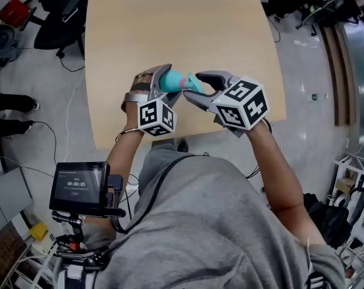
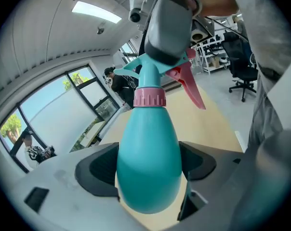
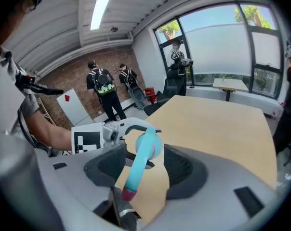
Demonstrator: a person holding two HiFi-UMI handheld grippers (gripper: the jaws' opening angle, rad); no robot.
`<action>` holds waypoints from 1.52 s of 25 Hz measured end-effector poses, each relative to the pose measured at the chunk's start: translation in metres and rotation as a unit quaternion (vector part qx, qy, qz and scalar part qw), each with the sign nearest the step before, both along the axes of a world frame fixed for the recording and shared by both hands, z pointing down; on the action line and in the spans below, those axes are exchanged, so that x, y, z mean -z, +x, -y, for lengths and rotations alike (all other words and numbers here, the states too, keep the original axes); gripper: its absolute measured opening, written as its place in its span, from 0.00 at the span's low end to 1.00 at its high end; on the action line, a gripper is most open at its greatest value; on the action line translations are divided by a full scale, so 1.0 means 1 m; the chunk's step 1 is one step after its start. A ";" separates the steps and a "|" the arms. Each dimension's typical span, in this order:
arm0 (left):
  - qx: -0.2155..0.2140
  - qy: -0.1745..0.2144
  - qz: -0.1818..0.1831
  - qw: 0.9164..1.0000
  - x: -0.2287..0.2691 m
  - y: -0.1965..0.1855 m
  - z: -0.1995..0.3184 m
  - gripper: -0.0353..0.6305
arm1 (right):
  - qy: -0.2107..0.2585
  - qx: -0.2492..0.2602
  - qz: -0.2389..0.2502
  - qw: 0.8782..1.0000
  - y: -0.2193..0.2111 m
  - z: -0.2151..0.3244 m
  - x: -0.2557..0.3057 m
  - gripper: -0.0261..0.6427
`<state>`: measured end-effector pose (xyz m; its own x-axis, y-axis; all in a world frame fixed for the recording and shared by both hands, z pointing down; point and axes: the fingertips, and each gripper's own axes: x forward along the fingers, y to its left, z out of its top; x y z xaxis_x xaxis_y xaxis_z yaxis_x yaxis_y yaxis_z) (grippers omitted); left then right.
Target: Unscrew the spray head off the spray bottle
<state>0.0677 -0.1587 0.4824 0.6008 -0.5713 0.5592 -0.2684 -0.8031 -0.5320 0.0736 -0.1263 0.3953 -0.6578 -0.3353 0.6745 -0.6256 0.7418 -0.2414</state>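
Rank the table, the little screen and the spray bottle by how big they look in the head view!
Largest: wooden table.
Next: screen, though it sits nearer the camera.
Smallest: teal spray bottle.

Your left tool (image 1: 163, 84) clamps the spray bottle (image 1: 172, 79) by its body, jaws pressed on both sides. Your right tool (image 1: 197, 88) faces the bottle's head end, jaws apart, touching nothing. Your left forearm (image 1: 123, 152) and right forearm (image 1: 278, 161) converge toward the bottle.

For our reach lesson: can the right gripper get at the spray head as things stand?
Probably yes: the spray head sits between the open jaws of the right gripper, unblocked, while the left gripper holds the bottle.
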 end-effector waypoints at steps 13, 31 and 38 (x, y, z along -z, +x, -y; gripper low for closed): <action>-0.063 -0.086 0.001 0.994 -0.001 -0.007 -0.036 0.62 | 0.149 0.251 -0.177 0.940 -0.030 -0.029 -0.014 0.23; 0.020 -0.159 -0.134 0.978 -0.010 -0.016 -0.021 0.61 | 0.314 0.312 -0.158 0.883 -0.003 -0.014 0.011 0.48; 0.113 0.009 0.013 0.993 -0.024 -0.052 0.018 0.61 | -0.122 -0.193 0.229 0.946 0.009 0.007 -0.004 0.48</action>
